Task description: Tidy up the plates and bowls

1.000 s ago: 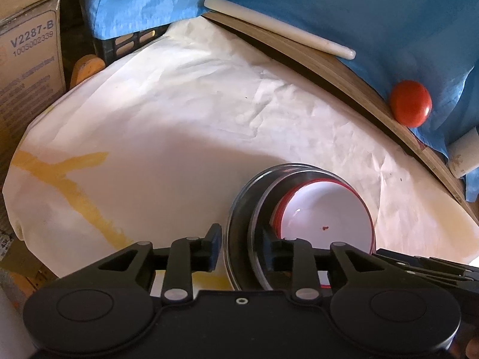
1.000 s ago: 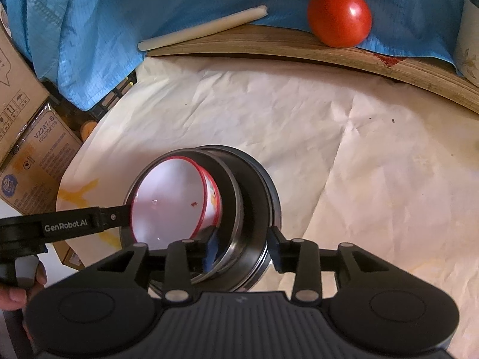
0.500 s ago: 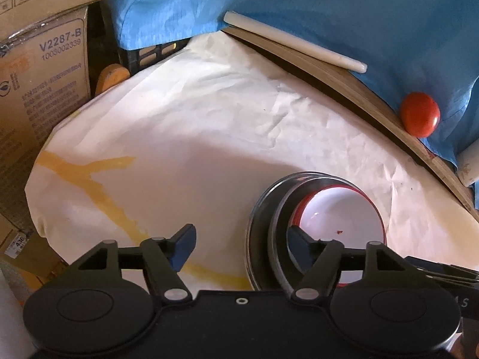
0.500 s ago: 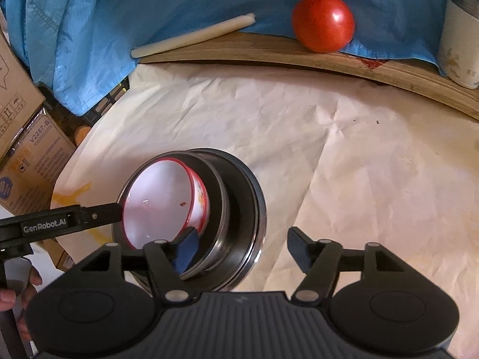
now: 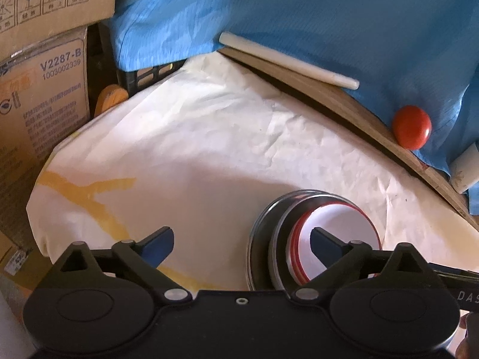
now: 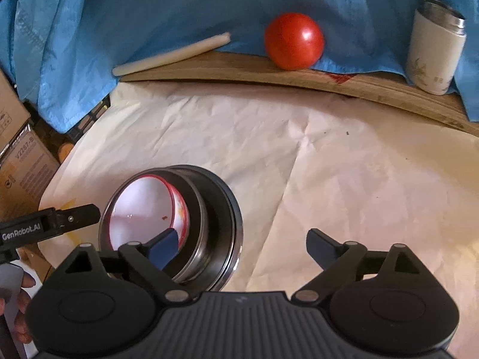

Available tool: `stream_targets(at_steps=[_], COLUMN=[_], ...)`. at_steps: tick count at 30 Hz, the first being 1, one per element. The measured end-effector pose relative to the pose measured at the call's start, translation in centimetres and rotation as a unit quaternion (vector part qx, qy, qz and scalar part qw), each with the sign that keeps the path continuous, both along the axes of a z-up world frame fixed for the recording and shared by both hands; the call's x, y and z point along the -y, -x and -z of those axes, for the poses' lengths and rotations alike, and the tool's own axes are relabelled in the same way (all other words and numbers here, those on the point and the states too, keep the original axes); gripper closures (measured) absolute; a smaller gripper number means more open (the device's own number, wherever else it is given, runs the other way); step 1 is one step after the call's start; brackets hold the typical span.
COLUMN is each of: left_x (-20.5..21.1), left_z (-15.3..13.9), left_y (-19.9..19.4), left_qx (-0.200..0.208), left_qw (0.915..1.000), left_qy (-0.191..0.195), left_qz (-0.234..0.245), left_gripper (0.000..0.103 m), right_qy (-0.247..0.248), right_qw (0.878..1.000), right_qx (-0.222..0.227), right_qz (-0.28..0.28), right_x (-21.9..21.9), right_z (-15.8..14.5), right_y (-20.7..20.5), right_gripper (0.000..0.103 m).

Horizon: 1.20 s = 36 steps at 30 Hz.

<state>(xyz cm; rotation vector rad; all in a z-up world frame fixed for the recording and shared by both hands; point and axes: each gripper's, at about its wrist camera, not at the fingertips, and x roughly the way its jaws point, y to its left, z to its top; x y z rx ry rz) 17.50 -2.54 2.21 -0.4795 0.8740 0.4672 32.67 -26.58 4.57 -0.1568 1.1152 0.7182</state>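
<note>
Left gripper (image 5: 242, 243): jaws just opened wide, empty. Right gripper (image 6: 242, 243): likewise. Nested metal bowls (image 6: 209, 209) cradling red-rimmed bowl (image 6: 143, 209) sit between both tools, seemingly released as one tidy stack on paper (image 6: 329, 164).

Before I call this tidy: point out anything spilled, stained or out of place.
The nested bowls sit neatly, but the white red-rimmed bowl holds a small red speck. The paper cover carries yellow streaks at its left edge, and a red stain marks the wooden board beside the tomato.
</note>
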Motion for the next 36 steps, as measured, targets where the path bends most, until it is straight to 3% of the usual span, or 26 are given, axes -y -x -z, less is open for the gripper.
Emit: stream_targets(at_steps=[6,12,18,26,30,36], left_x=[-0.3,-0.6,-1.3,-0.8,-1.0,-1.2], left_z=[-0.6,-1.9,-3.0,-3.8,-4.1,-4.6], left_y=[0.5,1.2,2.7,5.6,7.3,10.1], left_qx=[0.026,0.050,0.085,0.121,0.145,0.177], left_qw=[0.9994,0.9952,0.9906,0.9792,0.9752,0.9680], left_qy=[-0.003,-0.043,-0.047,-0.083,-0.070,-0.059], left_qz=[0.024,0.072,0.097,0.140,0.151,0.168], left_gripper=[0.001,0.001,0.001,0.001,0.001,0.001], right_qy=[0.010,-0.001,-0.011,-0.024,-0.004,-0.008], right_qw=[0.999,0.994,0.988,0.979,0.967,0.959], right_qx=[0.037,0.065,0.099,0.155,0.217,0.244], right_qz=[0.035,0.085,0.119,0.133,0.133,0.143], right_x=[0.1,0.7,1.0,1.7,1.3,1.0], right_z=[-1.0,-2.3,-3.5,-4.4,-5.1,-6.2], right_y=[0.8,2.3,4.9,9.8,13.2,17.1], right_gripper=[0.001,0.000,0.000,0.000,0.000,0.000])
